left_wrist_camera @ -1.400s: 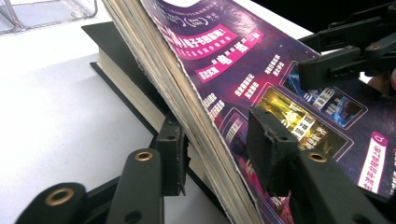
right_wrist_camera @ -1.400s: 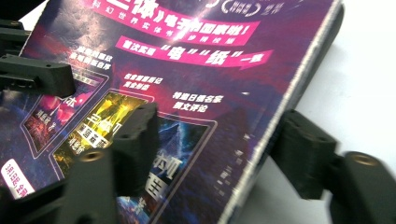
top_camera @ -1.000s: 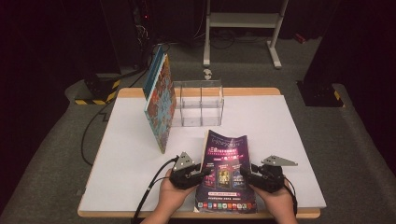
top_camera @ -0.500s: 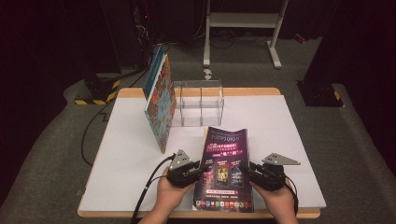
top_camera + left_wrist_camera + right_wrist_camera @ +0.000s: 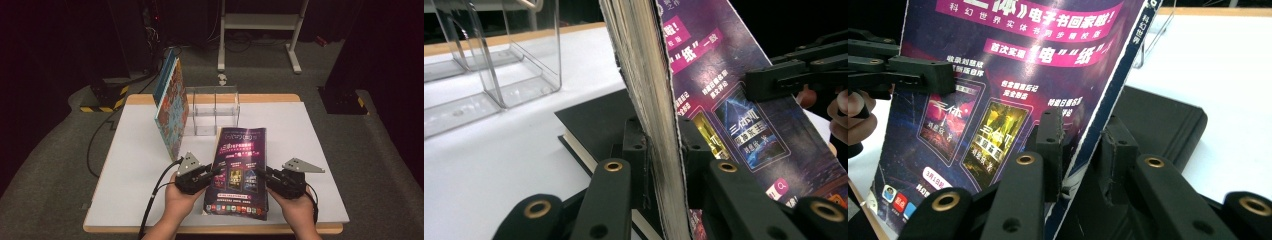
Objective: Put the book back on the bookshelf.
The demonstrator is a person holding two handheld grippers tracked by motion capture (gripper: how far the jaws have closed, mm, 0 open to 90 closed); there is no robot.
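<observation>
Books (image 5: 171, 107) stand leaning on the white worktop (image 5: 125, 165), up and left of the left hand-held gripper (image 5: 212, 174), just beside a clear acrylic holder (image 5: 215, 110). Both hand-held grippers have just been closing: the left one clenches the purple magazine (image 5: 239, 170) by its left edge, the right hand-held gripper (image 5: 264, 176) its right edge. Beneath the magazine a black book (image 5: 1158, 120) lies on the worktop.

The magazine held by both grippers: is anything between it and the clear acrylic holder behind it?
Nothing visible stands in the way. The magazine is clamped at its side edges by the left gripper and right gripper. Bare white table lies between it and the clear holder. The tilted books lean left of that path.
</observation>
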